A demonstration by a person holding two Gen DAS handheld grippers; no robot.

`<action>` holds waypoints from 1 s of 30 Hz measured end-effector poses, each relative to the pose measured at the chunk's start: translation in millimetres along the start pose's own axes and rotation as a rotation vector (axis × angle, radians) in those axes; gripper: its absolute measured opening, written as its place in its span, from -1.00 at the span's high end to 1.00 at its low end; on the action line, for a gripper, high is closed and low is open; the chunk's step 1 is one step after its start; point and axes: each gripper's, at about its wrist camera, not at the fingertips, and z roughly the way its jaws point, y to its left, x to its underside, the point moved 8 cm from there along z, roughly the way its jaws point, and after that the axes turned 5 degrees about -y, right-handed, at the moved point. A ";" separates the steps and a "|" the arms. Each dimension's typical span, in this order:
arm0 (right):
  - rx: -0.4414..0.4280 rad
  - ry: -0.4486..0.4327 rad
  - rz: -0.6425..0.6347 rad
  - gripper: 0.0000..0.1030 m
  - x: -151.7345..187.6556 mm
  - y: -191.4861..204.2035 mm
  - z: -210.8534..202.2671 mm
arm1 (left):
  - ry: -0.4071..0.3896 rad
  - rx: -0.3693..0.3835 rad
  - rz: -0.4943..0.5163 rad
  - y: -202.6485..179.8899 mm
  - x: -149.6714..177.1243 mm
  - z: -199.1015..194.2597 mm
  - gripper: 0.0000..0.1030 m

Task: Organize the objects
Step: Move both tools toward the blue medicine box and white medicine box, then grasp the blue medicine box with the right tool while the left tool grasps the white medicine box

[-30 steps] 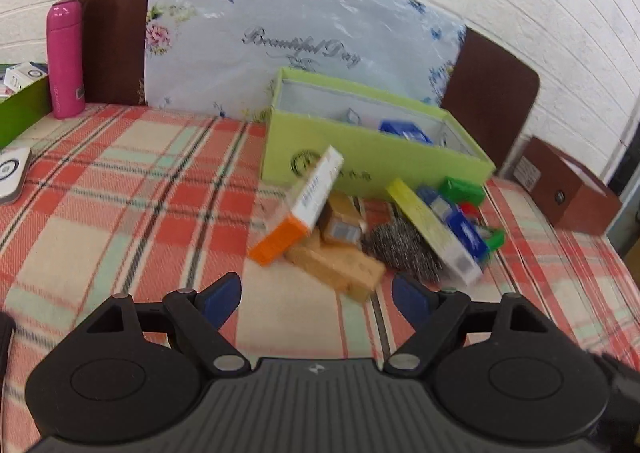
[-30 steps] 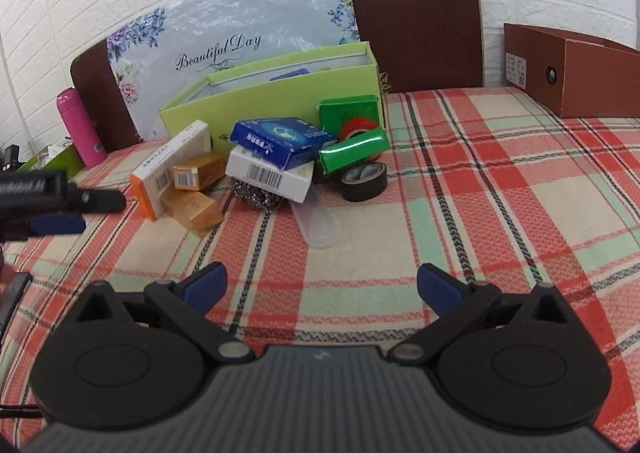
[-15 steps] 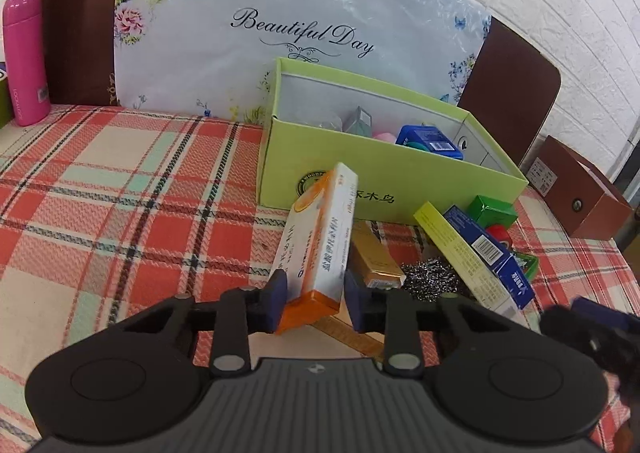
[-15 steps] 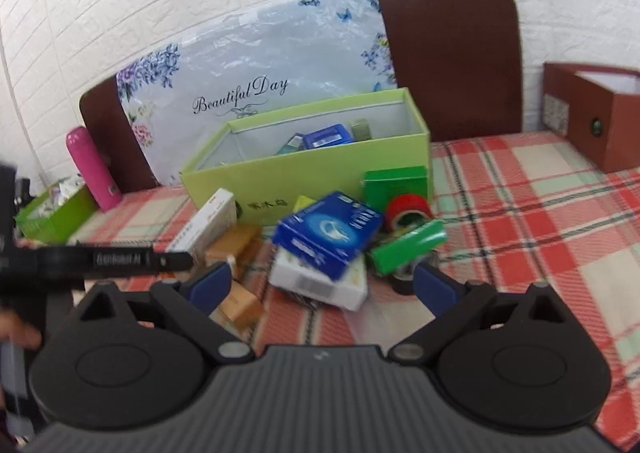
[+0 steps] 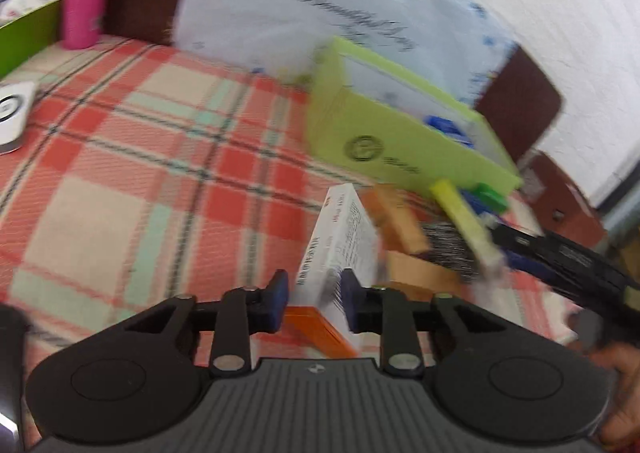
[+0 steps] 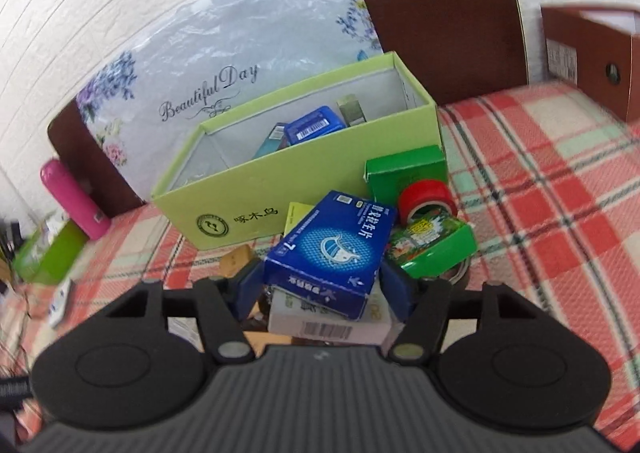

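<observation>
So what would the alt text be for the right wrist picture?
A handheld right gripper has its blue fingers either side of a blue medicine box atop a pile of small boxes on a plaid cloth. Behind stands an open lime-green box partly filled.

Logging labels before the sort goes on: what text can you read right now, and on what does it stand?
"Beautiful Day": floral sheet behind the boxes.
"啄木鸟": front of the lime green box, beside a round logo.
Blue box in the right gripper: Chinese lettering, too small.
White and orange box in the left gripper: blurred.
</observation>
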 end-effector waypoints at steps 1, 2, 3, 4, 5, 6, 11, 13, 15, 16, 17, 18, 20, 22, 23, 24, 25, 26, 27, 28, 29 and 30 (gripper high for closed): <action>0.002 -0.013 -0.048 -0.22 2.5 2.4 -7.4 | 0.005 -0.021 -0.012 6.1 -0.2 0.6 0.22; -0.004 -0.026 -0.097 -0.22 5.2 5.8 -15.7 | 0.003 -0.028 -0.020 9.8 -0.5 -0.6 0.11; -0.010 -0.042 -0.144 -0.22 8.8 8.2 -24.9 | -0.004 -0.024 -0.019 9.5 -0.2 -2.6 0.00; -0.014 -0.055 -0.196 -0.22 13.4 10.9 -36.2 | -0.009 -0.010 -0.009 7.5 0.3 -4.9 -0.04; -0.018 -0.057 -0.239 -0.22 19.6 12.3 -45.8 | -0.011 0.006 0.010 3.3 0.9 -6.1 -0.17; -0.020 -0.051 -0.272 -0.22 26.7 12.5 -55.4 | -0.011 0.016 0.033 -1.4 1.6 -5.7 -0.35; -0.014 0.031 -0.321 -0.22 71.4 -1.1 -95.7 | -0.017 -0.032 0.165 -21.5 6.3 11.0 -0.52; 0.018 0.058 -0.328 -0.23 86.1 -10.0 -105.1 | 0.001 -0.066 0.197 -26.1 7.8 24.9 -0.53; 0.058 0.082 -0.320 -0.28 96.5 -17.9 -108.9 | -0.006 -0.100 0.246 -30.6 9.0 33.4 -0.53; 0.072 0.085 -0.321 -0.39 100.6 -21.3 -110.6 | -0.018 -0.105 0.281 -32.9 9.7 35.3 -0.53; 0.079 0.086 -0.319 -0.45 102.0 -23.2 -111.1 | -0.020 -0.113 0.306 -33.9 10.9 36.9 -0.52; 0.083 0.080 -0.312 -0.47 102.1 -24.6 -112.1 | -0.018 -0.130 0.312 -33.1 12.8 37.0 -0.40; 0.080 0.064 -0.300 -0.54 99.8 -25.0 -113.6 | -0.020 -0.142 0.323 -33.8 17.2 31.7 -0.38; 0.091 0.049 -0.286 -0.60 95.1 -26.8 -111.8 | 0.001 -0.135 0.333 -37.8 26.4 22.0 -0.35; 0.093 0.046 -0.279 -0.62 93.5 -27.3 -110.0 | 0.009 -0.131 0.336 -40.8 33.1 15.5 -0.21; 0.092 0.045 -0.271 -0.63 93.0 -27.5 -108.8 | 0.011 -0.133 0.347 -44.3 40.0 7.2 0.05; 0.090 0.044 -0.263 -0.70 93.1 -27.0 -108.1 | 0.020 -0.125 0.360 -49.1 46.4 0.7 0.05; 0.087 0.044 -0.256 -0.77 93.4 -26.7 -105.7 | 0.024 -0.117 0.366 -52.5 50.7 -4.1 0.00; 0.091 0.048 -0.254 -0.81 94.3 -25.6 -103.3 | 0.021 -0.115 0.369 -56.3 53.8 -7.7 -0.17; 0.101 0.053 -0.256 -0.84 95.0 -24.3 -99.5 | 0.016 -0.124 0.372 -58.6 54.7 -8.5 -0.29; 0.108 0.053 -0.259 -0.84 94.6 -23.2 -96.0 | 0.007 -0.135 0.383 -61.2 54.2 -7.0 -0.47; 0.116 0.053 -0.265 -0.84 94.7 -21.6 -91.1 | -0.005 -0.143 0.396 -63.1 52.1 -4.1 -0.48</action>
